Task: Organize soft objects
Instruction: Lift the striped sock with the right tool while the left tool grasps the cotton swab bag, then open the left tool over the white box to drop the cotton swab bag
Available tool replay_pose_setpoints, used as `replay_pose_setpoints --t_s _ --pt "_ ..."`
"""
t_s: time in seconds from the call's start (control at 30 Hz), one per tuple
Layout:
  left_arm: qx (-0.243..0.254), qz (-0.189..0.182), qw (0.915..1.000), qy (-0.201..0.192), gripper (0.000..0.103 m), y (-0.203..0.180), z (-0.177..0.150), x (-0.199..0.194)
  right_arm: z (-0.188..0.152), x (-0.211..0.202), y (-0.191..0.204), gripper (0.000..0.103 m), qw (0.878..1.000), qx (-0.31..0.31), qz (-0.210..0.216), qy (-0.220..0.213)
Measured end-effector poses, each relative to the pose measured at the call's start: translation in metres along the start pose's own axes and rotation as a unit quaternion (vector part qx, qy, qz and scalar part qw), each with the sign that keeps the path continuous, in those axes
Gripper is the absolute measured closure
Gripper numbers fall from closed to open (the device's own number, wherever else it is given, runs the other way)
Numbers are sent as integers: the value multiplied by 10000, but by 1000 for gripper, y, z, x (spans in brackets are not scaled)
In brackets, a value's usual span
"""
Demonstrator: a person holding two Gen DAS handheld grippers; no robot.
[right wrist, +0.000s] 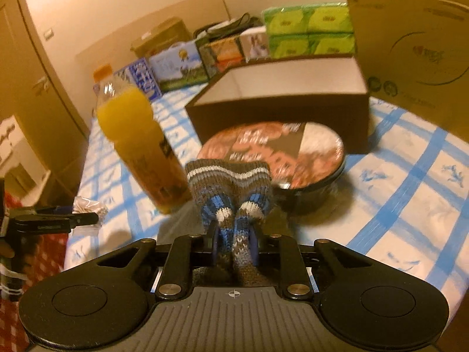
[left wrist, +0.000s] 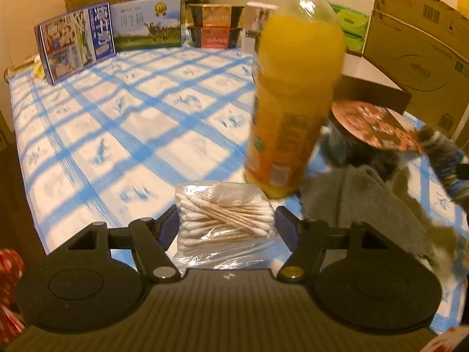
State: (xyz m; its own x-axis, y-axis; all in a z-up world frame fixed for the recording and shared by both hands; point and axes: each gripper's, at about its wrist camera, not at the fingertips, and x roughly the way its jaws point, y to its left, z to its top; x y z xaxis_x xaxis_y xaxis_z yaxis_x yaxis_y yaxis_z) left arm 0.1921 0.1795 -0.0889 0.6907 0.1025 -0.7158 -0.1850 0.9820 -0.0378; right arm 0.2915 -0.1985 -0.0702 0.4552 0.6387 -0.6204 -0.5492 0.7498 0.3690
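Observation:
My left gripper is shut on a clear bag of cotton swabs, its pads pressing both sides of the bag above the checked cloth. My right gripper is shut on a striped knitted sock in blue, grey and white, held up in front of the noodle bowl. A grey fleece cloth lies on the table to the right of the bottle; the sock also shows at the right edge of the left wrist view. The left gripper appears at the left of the right wrist view.
An orange juice bottle stands upright just beyond the swabs. An open brown box sits behind the noodle bowl. Milk cartons, snack boxes, green tissue packs and large cardboard boxes line the table's far and right sides.

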Motion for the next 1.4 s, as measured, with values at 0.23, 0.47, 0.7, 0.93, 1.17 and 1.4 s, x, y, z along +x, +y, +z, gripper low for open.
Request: replay_pose_setpoints --t_s 0.23,0.47,0.7,0.93,1.17,1.4 --pt "386 213 9986 -283 36 25 44 9 36 -11 -9 82 9993 207 61 -315" --pt "553 233 9968 -525 36 45 90 26 75 -1 -17 82 9978 332 102 -568" --pt "525 84 9962 -691 36 59 138 55 119 21 -26 82 9963 338 36 -792" --pt "634 -223 9943 -833 36 50 196 92 162 61 -34 82 9944 366 28 -989" --pt "971 -834 9870 -967 36 19 246 124 195 109 -43 82 9930 600 132 -1007" --pt "1507 -1295 9760 -896 35 -25 279 160 211 148 -56 82 9944 665 68 -822"
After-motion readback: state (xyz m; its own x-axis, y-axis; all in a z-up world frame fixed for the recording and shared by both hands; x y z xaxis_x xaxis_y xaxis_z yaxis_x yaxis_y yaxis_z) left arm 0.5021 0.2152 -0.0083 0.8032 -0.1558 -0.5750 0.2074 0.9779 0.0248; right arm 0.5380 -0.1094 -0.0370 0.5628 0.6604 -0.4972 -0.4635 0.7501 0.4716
